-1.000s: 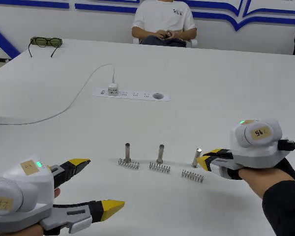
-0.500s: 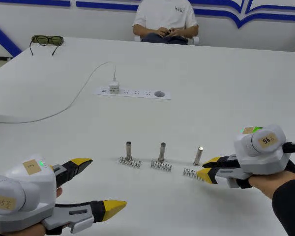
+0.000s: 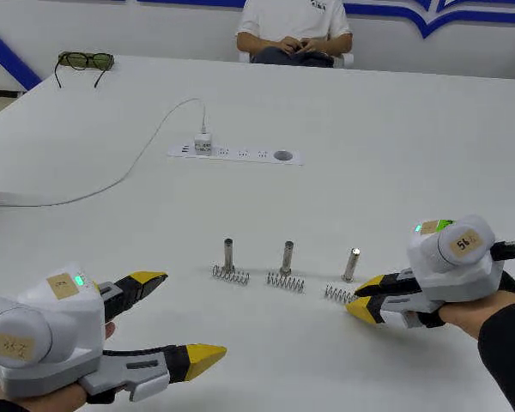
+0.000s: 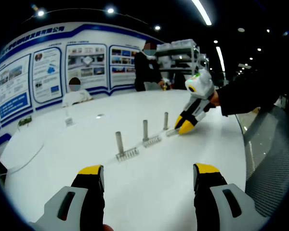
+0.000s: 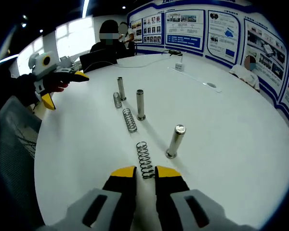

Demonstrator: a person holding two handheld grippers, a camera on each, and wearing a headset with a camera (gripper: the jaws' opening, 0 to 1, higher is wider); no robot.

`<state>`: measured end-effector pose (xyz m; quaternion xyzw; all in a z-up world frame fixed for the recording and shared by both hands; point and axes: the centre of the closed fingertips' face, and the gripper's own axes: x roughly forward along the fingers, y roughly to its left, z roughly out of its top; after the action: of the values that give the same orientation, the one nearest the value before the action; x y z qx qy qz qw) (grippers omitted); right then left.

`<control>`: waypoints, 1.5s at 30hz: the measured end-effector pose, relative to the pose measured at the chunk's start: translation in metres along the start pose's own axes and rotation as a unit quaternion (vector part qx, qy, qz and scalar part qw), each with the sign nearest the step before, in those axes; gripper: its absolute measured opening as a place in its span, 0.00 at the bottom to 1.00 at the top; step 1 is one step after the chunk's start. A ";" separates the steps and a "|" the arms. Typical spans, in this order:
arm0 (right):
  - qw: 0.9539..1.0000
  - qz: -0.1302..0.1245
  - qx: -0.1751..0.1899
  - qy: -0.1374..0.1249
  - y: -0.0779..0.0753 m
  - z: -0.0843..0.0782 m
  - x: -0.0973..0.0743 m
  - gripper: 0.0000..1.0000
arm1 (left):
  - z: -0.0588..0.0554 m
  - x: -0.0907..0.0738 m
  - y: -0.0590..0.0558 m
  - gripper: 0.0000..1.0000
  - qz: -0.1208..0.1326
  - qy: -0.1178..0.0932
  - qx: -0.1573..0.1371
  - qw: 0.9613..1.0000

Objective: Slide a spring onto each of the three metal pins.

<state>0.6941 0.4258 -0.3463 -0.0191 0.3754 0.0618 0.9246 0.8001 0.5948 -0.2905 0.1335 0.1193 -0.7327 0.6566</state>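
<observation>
White table in a room with blue-striped walls. Three pins stand mid-table, springs at their 6 o'clock. Right claw narrow around one spring's end; left claw wide, at 7 o'clock

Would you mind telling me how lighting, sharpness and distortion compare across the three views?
Head view: even, diffuse light, sharp throughout; the pins throw only faint shadows on the white table. Left gripper view: strong fisheye curving the table's edge, bright ceiling lights, slightly soft. Right gripper view: same fisheye bend, a washed-out window, the nearest spring crisp.
</observation>
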 end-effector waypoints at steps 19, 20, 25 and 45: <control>0.999 0.025 -0.036 0.013 0.021 0.003 -0.004 0.12 | -0.003 0.013 -0.025 0.74 -0.042 0.016 0.021 0.999; 0.999 0.029 -0.040 0.014 0.023 0.003 -0.004 0.12 | -0.003 0.015 -0.027 0.74 -0.046 0.017 0.022 0.999; 0.998 0.042 -0.052 0.015 0.035 0.006 -0.008 0.12 | -0.003 0.024 -0.039 0.69 -0.070 0.022 0.030 0.997; 0.990 0.104 -0.097 0.010 0.079 0.031 -0.012 0.12 | 0.000 0.044 -0.060 0.52 -0.125 0.026 0.065 0.990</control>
<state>0.6974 0.5059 -0.3149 -0.0700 0.3766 0.1933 0.9033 0.7355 0.5600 -0.3057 0.1788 0.1040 -0.8117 0.5463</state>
